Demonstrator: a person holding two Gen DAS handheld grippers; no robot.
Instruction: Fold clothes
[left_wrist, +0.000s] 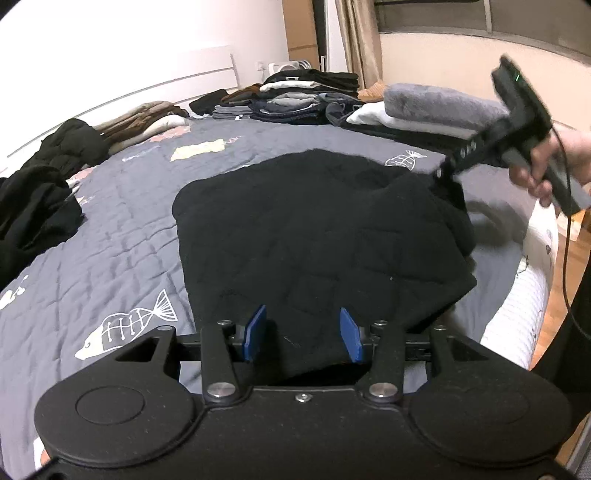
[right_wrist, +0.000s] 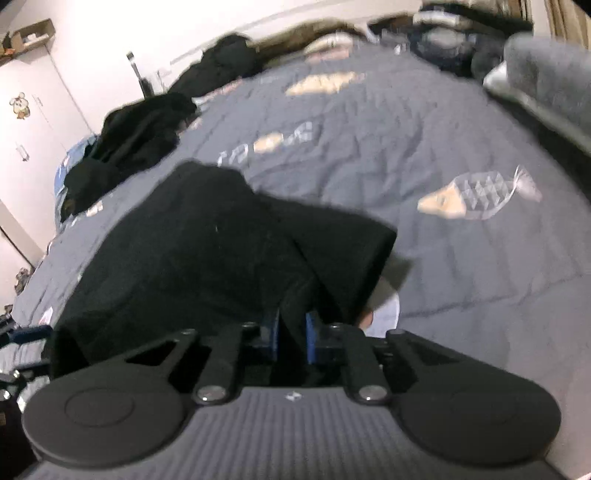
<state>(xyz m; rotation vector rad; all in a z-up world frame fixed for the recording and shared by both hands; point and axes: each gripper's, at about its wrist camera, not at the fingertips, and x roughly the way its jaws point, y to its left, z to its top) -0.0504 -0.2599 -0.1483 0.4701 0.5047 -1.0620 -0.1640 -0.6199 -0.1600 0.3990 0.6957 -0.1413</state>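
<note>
A black garment (left_wrist: 314, 236) lies spread on the grey fish-print quilt (left_wrist: 122, 236). My left gripper (left_wrist: 303, 334) is open over its near edge, with the blue pads (left_wrist: 255, 332) standing apart on either side of the cloth. In the left wrist view, a hand holds my right gripper (left_wrist: 448, 177) at the garment's far right corner, which is lifted and folded over. In the right wrist view, the right gripper (right_wrist: 293, 334) is shut on a fold of the black garment (right_wrist: 207, 251), which hangs forward and down onto the quilt (right_wrist: 443, 129).
Stacks of folded clothes (left_wrist: 303, 96) and a folded grey fluffy item (left_wrist: 439, 107) sit at the far end of the bed. A loose pile of black clothes (left_wrist: 33, 206) lies on the left. The white mattress edge (left_wrist: 517, 306) and wooden floor are on the right.
</note>
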